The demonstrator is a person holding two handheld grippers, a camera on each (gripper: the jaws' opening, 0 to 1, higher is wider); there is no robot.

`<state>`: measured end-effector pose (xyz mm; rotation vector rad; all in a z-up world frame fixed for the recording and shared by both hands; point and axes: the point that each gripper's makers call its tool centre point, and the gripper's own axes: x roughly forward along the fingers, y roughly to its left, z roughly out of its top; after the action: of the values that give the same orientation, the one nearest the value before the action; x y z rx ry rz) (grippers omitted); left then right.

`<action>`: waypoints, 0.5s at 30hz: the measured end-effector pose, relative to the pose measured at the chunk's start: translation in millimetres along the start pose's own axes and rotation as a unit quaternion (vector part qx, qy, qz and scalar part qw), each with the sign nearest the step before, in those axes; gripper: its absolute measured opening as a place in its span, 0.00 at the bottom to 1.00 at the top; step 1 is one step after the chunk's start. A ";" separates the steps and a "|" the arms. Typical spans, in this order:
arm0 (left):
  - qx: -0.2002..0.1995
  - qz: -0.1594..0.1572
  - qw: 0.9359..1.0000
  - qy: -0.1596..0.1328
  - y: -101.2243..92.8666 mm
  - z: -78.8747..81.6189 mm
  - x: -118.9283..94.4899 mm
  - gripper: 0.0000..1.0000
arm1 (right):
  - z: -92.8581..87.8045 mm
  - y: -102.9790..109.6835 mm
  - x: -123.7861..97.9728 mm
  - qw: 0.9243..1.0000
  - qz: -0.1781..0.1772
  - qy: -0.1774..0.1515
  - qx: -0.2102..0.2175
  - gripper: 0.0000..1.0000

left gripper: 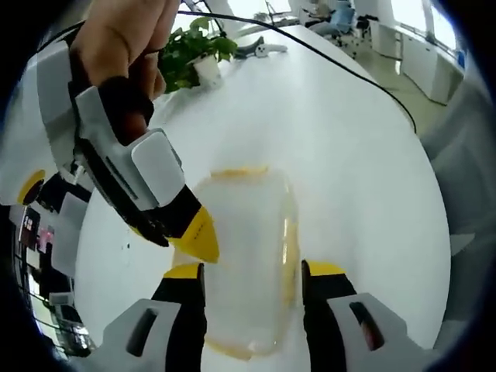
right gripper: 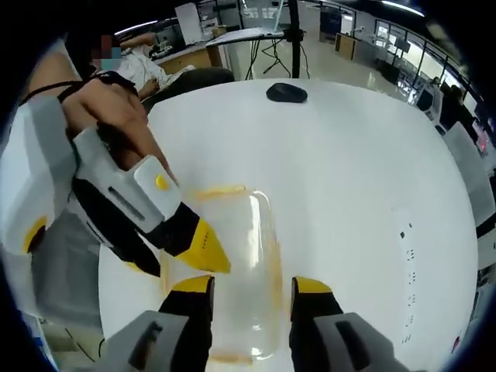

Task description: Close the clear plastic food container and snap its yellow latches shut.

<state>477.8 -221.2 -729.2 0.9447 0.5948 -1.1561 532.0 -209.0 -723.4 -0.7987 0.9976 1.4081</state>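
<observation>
Looking along my left gripper [left gripper: 252,273], I see its jaws spread open on either side of the clear container [left gripper: 246,260], which lies on the white bench [left gripper: 364,155] with its lid down. A yellow latch [left gripper: 242,171] shows at its far end. My right gripper [left gripper: 203,236] reaches in from the left, its yellow tip at the container's edge; I cannot tell its jaw state here. A potted plant [left gripper: 195,50] stands at the far edge.

From the right gripper view, my right gripper [right gripper: 252,291] is open astride the container [right gripper: 242,263]. The left gripper [right gripper: 209,246] comes in beside it. A dark mouse [right gripper: 287,92] sits near the far edge.
</observation>
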 end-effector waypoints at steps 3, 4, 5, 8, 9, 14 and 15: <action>0.003 0.000 1.000 -0.002 1.5 1.1 -3.3 0.49 | -4.6 0.5 -2.2 1.000 -0.006 0.003 -0.001 0.41; 0.004 -0.001 1.000 -0.001 2.0 1.0 -4.0 0.49 | -5.2 1.2 -2.4 1.000 -0.007 0.004 0.000 0.41; 0.004 -0.001 1.000 -0.001 2.8 0.5 -4.4 0.49 | -7.3 2.9 -3.5 1.000 -0.007 0.006 0.000 0.42; 0.001 -0.001 1.000 0.002 6.6 0.2 -9.0 0.49 | -10.9 4.8 -6.2 1.000 -0.011 0.009 -0.005 0.42; -0.001 -0.002 1.000 0.002 7.3 0.1 -10.0 0.50 | -11.6 4.8 -6.9 1.000 -0.013 0.008 -0.005 0.43; 0.002 -0.004 1.000 0.008 9.7 -3.8 -12.6 0.53 | -18.1 9.8 -9.0 1.000 -0.019 0.013 -0.009 0.47; 0.003 -0.005 1.000 0.009 10.4 -4.7 -12.6 0.54 | -19.5 9.7 -9.7 1.000 -0.021 0.015 -0.008 0.48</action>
<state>483.9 -209.9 -718.1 0.9582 0.6105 -1.1592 521.5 -230.4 -721.3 -0.8498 0.9879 1.3732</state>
